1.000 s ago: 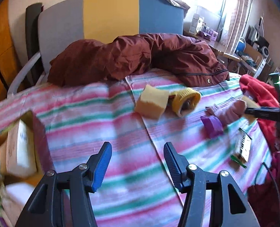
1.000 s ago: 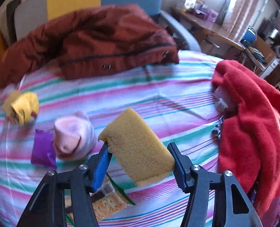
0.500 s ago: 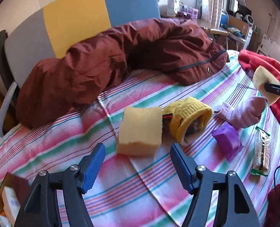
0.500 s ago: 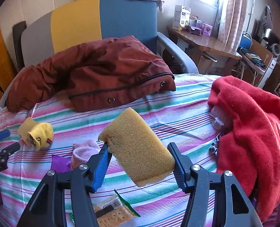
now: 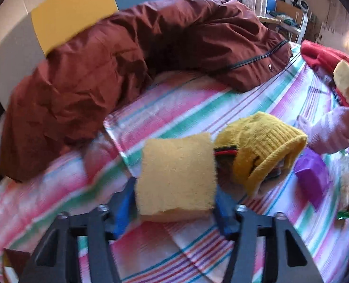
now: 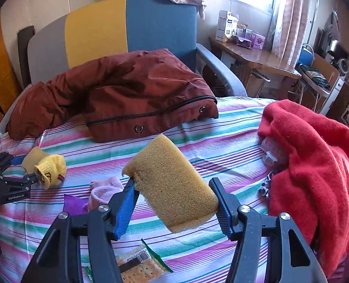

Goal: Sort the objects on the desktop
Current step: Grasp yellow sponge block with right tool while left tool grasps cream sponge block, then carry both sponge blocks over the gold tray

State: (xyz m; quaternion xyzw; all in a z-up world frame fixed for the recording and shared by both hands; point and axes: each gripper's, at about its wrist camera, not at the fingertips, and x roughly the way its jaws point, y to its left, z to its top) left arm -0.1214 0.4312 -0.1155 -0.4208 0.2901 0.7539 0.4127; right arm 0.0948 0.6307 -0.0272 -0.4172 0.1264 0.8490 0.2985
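- Striped cloth (image 5: 186, 108) in pink, green and white covers the whole surface, and all the small things lie on it.
- Next in size, a brown jacket (image 6: 117, 94) lies along the far side and a red fleece (image 6: 316, 165) is piled at the right edge.
- The right gripper (image 6: 174, 200) is clenched on a darker yellow sponge (image 6: 172, 184) and holds it up in the air, above the cloth and near the red fleece.
- The left gripper (image 5: 174, 200) has just been closing, with a pale yellow sponge (image 5: 176, 174) between its jaws. The blue pads seem to touch both sides of it, and it appears to sit on the cloth, just beside a yellow knitted sock (image 5: 264, 151).
- I judge the step in hand is collecting the two sponges as one group.
- The next move probably calls for a firm squeeze and a straight lift, so the soft sponge does not drag the sock.
- Smaller things wait: a pink sock (image 5: 328, 134), a purple packet (image 5: 313, 179) and a cracker pack (image 6: 139, 266).
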